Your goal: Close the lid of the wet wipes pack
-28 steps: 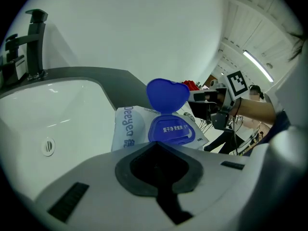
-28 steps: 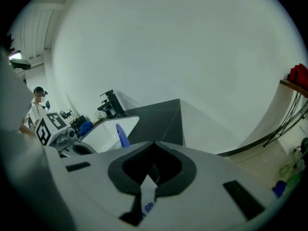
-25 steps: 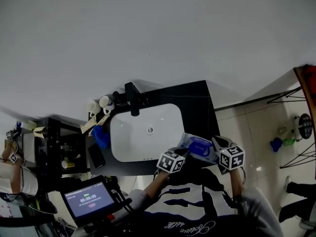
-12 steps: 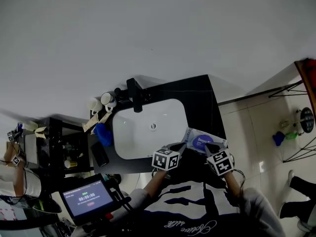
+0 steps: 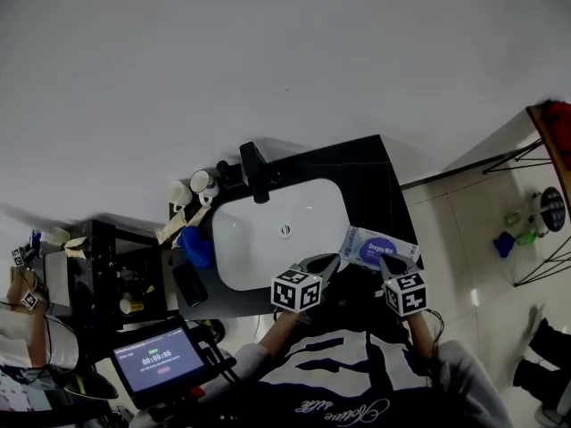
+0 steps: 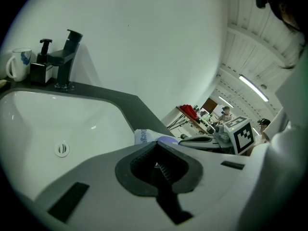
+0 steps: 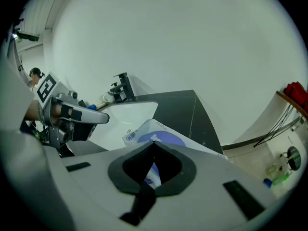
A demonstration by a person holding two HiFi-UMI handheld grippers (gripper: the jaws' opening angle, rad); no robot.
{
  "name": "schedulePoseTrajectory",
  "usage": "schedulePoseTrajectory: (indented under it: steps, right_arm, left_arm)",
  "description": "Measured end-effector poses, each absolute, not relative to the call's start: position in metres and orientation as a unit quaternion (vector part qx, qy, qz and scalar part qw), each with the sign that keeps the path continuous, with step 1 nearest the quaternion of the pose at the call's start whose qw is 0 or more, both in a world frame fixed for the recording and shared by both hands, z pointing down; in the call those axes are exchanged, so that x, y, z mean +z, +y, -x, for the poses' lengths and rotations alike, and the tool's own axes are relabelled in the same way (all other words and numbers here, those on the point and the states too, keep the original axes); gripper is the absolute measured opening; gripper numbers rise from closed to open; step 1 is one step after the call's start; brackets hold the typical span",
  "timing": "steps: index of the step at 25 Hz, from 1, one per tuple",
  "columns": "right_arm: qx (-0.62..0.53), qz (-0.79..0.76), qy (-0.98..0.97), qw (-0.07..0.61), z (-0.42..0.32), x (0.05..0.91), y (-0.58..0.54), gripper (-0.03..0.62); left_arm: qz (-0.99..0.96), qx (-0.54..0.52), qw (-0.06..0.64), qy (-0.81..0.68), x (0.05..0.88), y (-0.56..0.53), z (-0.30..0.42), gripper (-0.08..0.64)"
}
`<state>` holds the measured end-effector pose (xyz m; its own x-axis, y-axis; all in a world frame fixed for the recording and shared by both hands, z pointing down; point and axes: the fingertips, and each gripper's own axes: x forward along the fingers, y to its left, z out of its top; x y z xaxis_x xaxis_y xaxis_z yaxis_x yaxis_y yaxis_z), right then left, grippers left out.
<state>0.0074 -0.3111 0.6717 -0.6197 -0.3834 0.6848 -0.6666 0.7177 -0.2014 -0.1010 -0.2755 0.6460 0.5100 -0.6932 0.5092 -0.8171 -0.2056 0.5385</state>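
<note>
The wet wipes pack (image 5: 375, 246) is at the right end of the dark bench (image 5: 361, 172), just beside the white sink (image 5: 259, 252). Its purple round patch faces up. I cannot tell if the pack sits on the bench or is held just over it.

My right gripper (image 5: 389, 262) has its jaws clenched on the near edge of the pack. In the right gripper view, a blue and white bit of the pack shows between them.

My left gripper (image 5: 328, 262) has its jaws pressed together with nothing in them. It is near the left end of the pack, by the front rim of the sink, and looks a little apart from the pack.

A black tap (image 5: 257, 172) stands at the back of the sink. Two white mugs (image 5: 203, 182) stand to the left of the tap.
</note>
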Motion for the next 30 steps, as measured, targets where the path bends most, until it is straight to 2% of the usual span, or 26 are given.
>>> schedulePoseTrajectory:
  steps: [11,21,30]
  right_arm:
    - [0.289,-0.416,-0.850,0.146,-0.004,0.605,-0.234,-0.002]
    - [0.320,-0.459,-0.819,0.125,-0.027,0.603,-0.175,-0.002]
    - [0.299,-0.475,-0.825,0.064,-0.070,0.571,-0.090,-0.002]
  left_arm:
    - [-0.827,0.027,0.355,-0.436,0.586,-0.215,0.109,0.000]
    - [-0.849,-0.020,0.363,-0.383,0.555,-0.188,0.082,0.000]
    - [-0.868,-0.019,0.312,-0.385,0.528,-0.107,0.036,0.000]
